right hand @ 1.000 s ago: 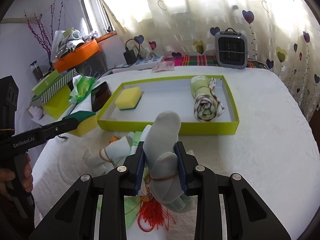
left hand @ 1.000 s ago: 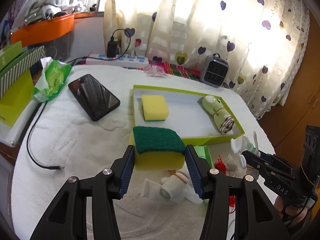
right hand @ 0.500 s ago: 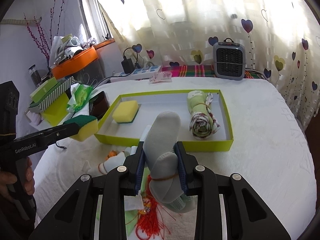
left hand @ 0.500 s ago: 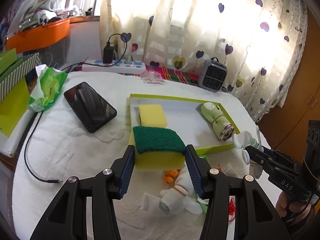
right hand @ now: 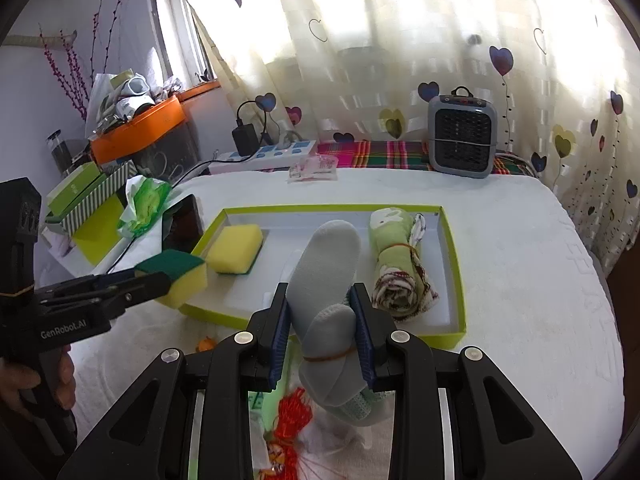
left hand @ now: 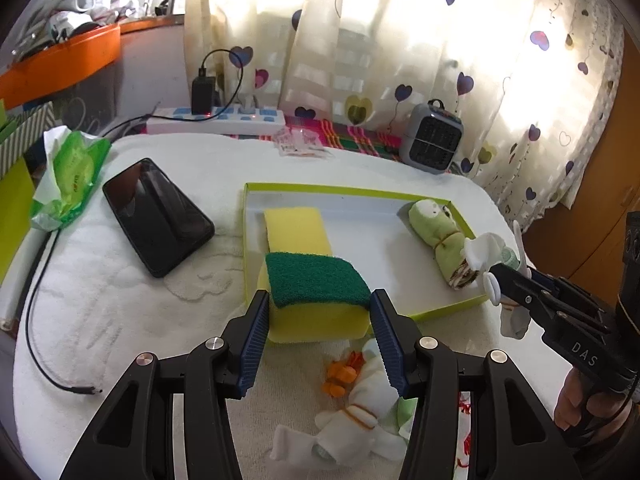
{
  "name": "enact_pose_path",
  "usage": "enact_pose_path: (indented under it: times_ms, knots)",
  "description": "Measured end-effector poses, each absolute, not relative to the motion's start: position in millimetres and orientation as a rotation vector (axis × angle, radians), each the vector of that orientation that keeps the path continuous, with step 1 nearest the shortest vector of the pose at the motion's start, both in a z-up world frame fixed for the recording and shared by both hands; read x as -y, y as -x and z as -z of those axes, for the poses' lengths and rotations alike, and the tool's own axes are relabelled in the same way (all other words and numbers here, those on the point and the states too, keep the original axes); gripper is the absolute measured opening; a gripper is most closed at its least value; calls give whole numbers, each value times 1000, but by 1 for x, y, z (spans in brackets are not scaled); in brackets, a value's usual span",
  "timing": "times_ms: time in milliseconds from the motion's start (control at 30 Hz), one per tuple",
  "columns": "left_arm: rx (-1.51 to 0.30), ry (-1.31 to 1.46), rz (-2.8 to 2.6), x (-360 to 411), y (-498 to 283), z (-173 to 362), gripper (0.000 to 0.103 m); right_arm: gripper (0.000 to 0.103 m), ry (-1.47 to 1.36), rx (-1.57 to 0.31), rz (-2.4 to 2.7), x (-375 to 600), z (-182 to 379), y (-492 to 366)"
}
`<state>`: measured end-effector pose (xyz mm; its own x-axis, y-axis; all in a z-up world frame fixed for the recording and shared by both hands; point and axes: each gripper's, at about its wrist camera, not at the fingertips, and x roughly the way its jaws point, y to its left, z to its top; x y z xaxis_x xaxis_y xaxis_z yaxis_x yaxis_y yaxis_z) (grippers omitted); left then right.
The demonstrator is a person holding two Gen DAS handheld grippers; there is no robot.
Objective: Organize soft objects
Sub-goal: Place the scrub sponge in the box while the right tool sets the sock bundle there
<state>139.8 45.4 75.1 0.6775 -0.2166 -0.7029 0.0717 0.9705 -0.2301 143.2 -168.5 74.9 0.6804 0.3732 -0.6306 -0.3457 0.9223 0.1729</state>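
Two hand-held tools carry soft items toward a shallow lime-green tray [right hand: 452, 240] on a white towel-covered tabletop [right hand: 520, 260]. The left tool [left hand: 318, 316] is partly open, its blue pads clamped on the short ends of a yellow sponge with a green scouring top [left hand: 316, 300]; the sponge's long axis runs left to right across the tool, and it hangs at the tray's near left corner. Just beyond it, inside the tray at its left end, a second yellow sponge [right hand: 236, 250] lies flat. The right tool [right hand: 320, 320] is closed narrower, gripping a pale grey rolled sock bundle [right hand: 328, 272] bound with a rubber band, its long axis pointing away toward the tray. It hovers over the tray's near edge, and the bare white floor between the sponge and a green rolled cloth [right hand: 394, 256] at the right lies directly ahead. More bundled items stay on the towel nearer than the tray.
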Motion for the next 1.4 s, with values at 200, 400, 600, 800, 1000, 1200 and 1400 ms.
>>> enact_pose_path:
  times_ms: [200,400,600,800,1000,1200,1400]
  knots:
    - [-849,205,177,-41,-154,-65,50,31,-40,-733,-412,165,-69,-155]
    - [-871,197,161,-38,-162,-57,50,31,-40,-749,-420,163,-64,-166]
    - [-869,172,132,-38,-169,-52,50,31,-32,-766,-419,161,-58,-180]
    - [-863,154,123,-36,-175,-49,50,31,-5,-783,-426,156,-52,-196]
    - [-862,137,109,-34,-181,-43,50,31,13,-796,-417,152,-47,-209]
    - [-865,127,107,-31,-184,-38,50,31,28,-799,-403,151,-43,-221]
    - [-870,115,111,-28,-182,-36,51,31,36,-804,-391,150,-37,-230]
